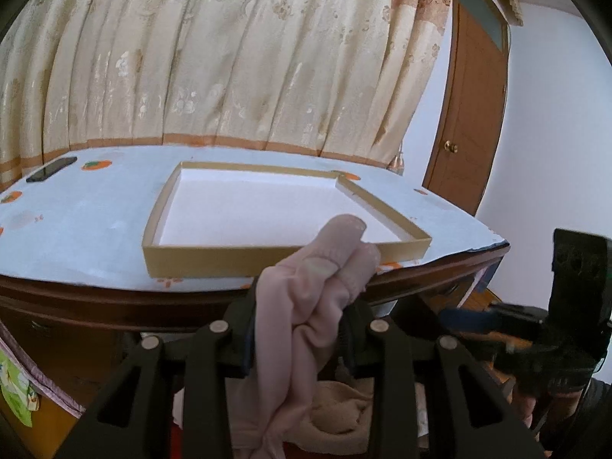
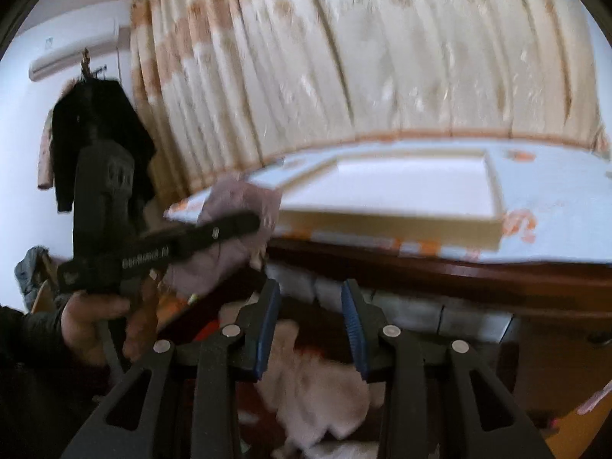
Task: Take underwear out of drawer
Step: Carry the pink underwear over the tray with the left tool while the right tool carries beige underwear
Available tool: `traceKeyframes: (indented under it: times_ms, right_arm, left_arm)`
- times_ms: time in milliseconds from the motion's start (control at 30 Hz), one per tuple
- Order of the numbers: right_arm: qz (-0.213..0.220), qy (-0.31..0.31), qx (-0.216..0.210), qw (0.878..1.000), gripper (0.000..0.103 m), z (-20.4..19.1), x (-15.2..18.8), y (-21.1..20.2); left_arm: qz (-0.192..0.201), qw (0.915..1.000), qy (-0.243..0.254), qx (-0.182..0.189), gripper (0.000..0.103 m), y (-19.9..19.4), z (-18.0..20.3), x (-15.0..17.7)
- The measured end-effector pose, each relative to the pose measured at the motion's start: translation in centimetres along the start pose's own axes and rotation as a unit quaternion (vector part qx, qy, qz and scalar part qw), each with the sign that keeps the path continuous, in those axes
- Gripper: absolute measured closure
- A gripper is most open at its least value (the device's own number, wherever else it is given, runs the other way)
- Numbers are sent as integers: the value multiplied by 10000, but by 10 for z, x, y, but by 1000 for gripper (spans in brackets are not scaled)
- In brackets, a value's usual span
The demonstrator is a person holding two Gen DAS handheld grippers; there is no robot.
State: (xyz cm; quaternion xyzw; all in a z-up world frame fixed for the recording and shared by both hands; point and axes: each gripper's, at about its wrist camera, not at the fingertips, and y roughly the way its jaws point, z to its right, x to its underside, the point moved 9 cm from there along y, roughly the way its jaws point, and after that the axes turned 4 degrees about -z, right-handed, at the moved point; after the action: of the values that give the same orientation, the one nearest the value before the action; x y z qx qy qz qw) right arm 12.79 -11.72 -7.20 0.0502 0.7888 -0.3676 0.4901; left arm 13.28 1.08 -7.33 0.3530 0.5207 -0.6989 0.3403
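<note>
The left claw (image 1: 298,329) is clamped on a bunched piece of pale pink underwear (image 1: 306,306), which stands up between its fingers and trails down below them. It is held in front of the near edge of the table (image 1: 76,222), just short of a shallow cardboard box (image 1: 214,256) that sits near that edge toward the right corner. The box has gold sides and a white inside. More pale clothes (image 1: 336,417) lie in the open drawer (image 2: 440,313) under the table's near edge.

The right claw (image 2: 311,329) hangs above that drawer with its blue-padded fingers (image 2: 354,325) spread apart and nothing between them; that view is blurred. From there the left claw shows at the left side, gripped by a hand (image 2: 99,325), with the pink cloth pinched in it.

A dark phone (image 1: 51,169) lies at the far left corner of the table, well apart from the box. A cream patterned curtain (image 1: 229,57) hangs behind the far edge, and a brown door (image 1: 470,114) stands to the right.
</note>
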Motion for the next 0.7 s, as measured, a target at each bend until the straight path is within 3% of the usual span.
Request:
traceKeyframes:
  times_ms: [33,67,267,400,533,567,600,700]
  right_arm:
    - [-167,-38,25,9999,35,-2,4,5]
    - [-356,-163,38,9992,31,-7,9,11]
    - [-1247,-854,-8,9885,31,-32,26,49]
    - [-1785,-850,-126,9802,31,-34,37,73]
    - [-2503,-1058,-127,9623,31,-39,63,92]
    - [-2636,-1100,-76,9583,35,-38,69,95]
    - [-2668,-1094,-60,9575,55,-37,71,97]
    - [-2385,-785,-128,9679,69,-33,61,88]
  left_arm:
    - [-2,10000,-34,-32,70,0,-3,1]
    - [4,10000,-74,-42,70,0,-5,0]
    - [74,9997,-184,-156,70,-8,-19,-2]
    - [46,9996,-186,-200,70,-8,-24,-3]
    - [-51,9995,-200,-219,70,-4,-27,-1]
    - [-68,9995,-209,-211,70,-3,-28,-1]
    - [-74,9995,-211,-206,70,-3,-28,-1]
    - [-49,9996,-198,-212,70,-3,-28,-3]
